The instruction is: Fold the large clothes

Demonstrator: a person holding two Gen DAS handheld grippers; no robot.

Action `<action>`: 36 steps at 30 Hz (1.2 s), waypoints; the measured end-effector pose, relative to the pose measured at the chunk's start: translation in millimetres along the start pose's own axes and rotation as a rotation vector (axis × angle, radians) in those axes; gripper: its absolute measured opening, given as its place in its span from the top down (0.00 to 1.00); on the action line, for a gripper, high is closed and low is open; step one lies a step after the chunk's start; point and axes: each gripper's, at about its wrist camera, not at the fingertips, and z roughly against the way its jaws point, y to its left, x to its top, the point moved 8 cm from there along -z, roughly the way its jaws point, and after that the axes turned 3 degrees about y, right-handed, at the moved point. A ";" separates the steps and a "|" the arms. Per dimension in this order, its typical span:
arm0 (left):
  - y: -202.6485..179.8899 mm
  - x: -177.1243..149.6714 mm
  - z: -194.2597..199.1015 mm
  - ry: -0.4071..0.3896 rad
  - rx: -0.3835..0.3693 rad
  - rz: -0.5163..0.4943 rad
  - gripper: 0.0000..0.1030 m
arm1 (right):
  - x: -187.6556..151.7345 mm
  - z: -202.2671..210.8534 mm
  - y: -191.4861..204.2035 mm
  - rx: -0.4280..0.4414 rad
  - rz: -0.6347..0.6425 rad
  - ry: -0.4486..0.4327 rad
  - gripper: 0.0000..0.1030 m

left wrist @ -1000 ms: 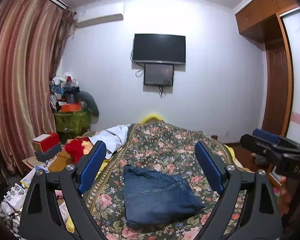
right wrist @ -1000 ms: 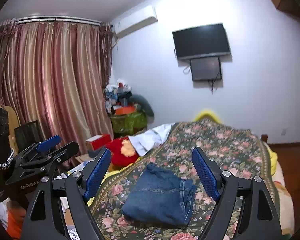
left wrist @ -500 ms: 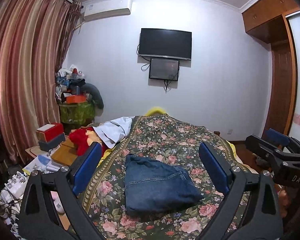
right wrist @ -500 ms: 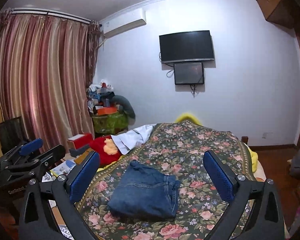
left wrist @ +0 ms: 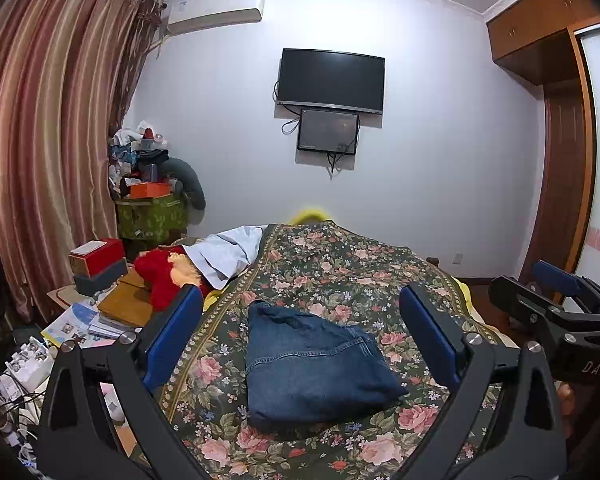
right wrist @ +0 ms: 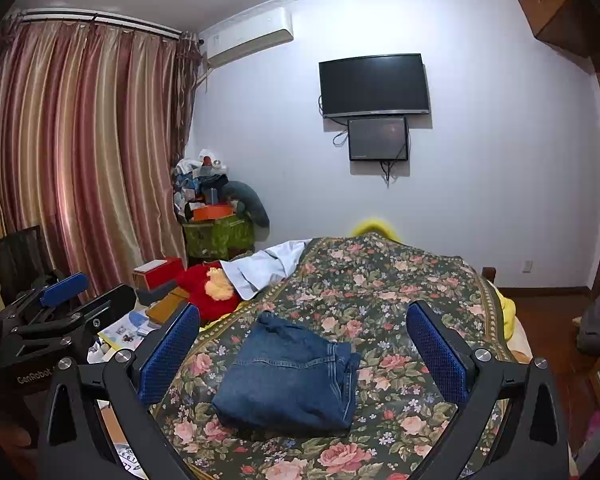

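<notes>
Looked essentially done: jeans [left wrist: 312, 364] folded into compact stack on floral bedspread [left wrist: 340, 276], left gripper [left wrist: 300, 344] and right gripper [right wrist: 304, 352] both spread wide, empty, clear above it.

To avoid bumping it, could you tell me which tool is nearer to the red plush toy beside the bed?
Left. The left tool is just right of the red plush toy; the right tool is farther right, beyond the left one.

Blue jeans [left wrist: 312, 364], floral bedspread [left wrist: 340, 272]
</notes>
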 end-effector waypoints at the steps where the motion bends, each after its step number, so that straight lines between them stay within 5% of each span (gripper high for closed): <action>1: -0.4 -0.2 -0.9 0.001 0.001 -0.001 0.03 | -0.5 -0.2 -0.2 -0.001 0.000 0.000 0.00; 36: 2.1 2.0 -5.5 0.009 -0.022 -0.020 0.03 | 0.0 1.2 -2.5 -0.001 -0.001 -0.003 0.00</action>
